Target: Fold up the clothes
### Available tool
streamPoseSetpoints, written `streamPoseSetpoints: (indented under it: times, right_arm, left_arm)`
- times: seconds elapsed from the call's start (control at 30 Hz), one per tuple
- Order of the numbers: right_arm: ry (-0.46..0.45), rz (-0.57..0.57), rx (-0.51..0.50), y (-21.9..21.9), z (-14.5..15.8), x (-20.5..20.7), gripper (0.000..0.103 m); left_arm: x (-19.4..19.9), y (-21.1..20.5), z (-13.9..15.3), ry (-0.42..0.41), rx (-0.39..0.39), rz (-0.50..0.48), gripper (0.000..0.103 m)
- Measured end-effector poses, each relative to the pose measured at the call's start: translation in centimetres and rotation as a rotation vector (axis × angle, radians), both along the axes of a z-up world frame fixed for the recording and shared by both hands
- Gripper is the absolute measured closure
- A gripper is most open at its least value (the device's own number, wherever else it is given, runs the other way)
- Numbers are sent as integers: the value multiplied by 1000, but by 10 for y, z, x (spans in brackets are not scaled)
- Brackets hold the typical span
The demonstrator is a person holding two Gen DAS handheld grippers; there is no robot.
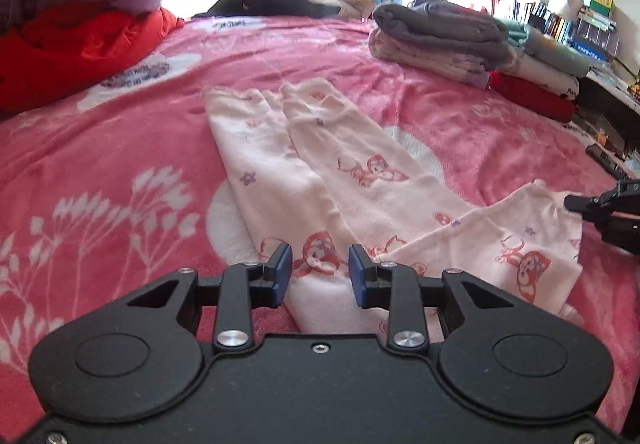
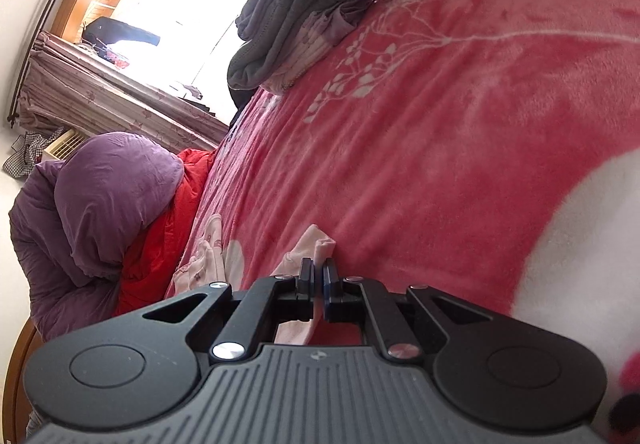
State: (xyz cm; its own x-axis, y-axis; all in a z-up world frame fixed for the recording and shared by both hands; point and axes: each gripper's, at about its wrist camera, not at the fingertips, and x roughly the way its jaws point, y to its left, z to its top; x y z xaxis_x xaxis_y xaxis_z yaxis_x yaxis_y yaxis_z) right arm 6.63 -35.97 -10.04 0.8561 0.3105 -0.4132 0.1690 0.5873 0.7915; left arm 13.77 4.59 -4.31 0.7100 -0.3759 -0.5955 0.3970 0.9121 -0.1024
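Pale pink printed pants (image 1: 352, 180) lie on the pink blanket (image 1: 120, 172), legs stretched away from me, the near waist part folded over to the right. My left gripper (image 1: 320, 268) hovers open just above the near end of the pants, blue pads (image 1: 283, 272) apart with no cloth between them. My right gripper (image 1: 592, 204) shows at the right edge by the folded-over corner. In the right wrist view, the right gripper (image 2: 319, 280) is shut on a pinch of the pink pants (image 2: 316, 244), held low against the blanket (image 2: 460, 124).
A stack of folded clothes (image 1: 460, 40) in grey, white and red stands at the back right. A red and purple quilt pile (image 1: 72, 12) fills the back left. Dark clothing (image 1: 280, 0) lies at the far edge by the window. A desk with books (image 1: 580, 28) borders the right.
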Motion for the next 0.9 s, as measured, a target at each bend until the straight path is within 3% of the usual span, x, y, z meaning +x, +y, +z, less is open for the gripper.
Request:
streamPoseSetpoints:
  times: [0.23,0.33,0.4,0.5,0.63,0.83,0.9]
  right_arm:
    - [-20,0,23,-2,0,-1,95]
    - [-58,0,33,-3,6,-4,95]
    - [-80,7,21,-2,10,-5,95]
    - [-111,12,7,-3,16,-8,95]
    - [-131,1,12,-7,19,-10,95]
    - [-136,11,42,-9,24,-3,95]
    - [-146,11,46,-9,32,-2,95]
  left_arm:
    - [-39,-14,12,-14,52,-68,74]
    - [-52,-35,-4,61,161,-119,74]
    - [-66,-41,-10,24,217,-130,74]
    - [-81,-40,4,-4,179,-125,74]
    - [-91,-44,-13,83,196,-130,66]
    - [-120,-51,6,-15,214,-151,66]
    - [-129,-54,3,-25,260,-179,66]
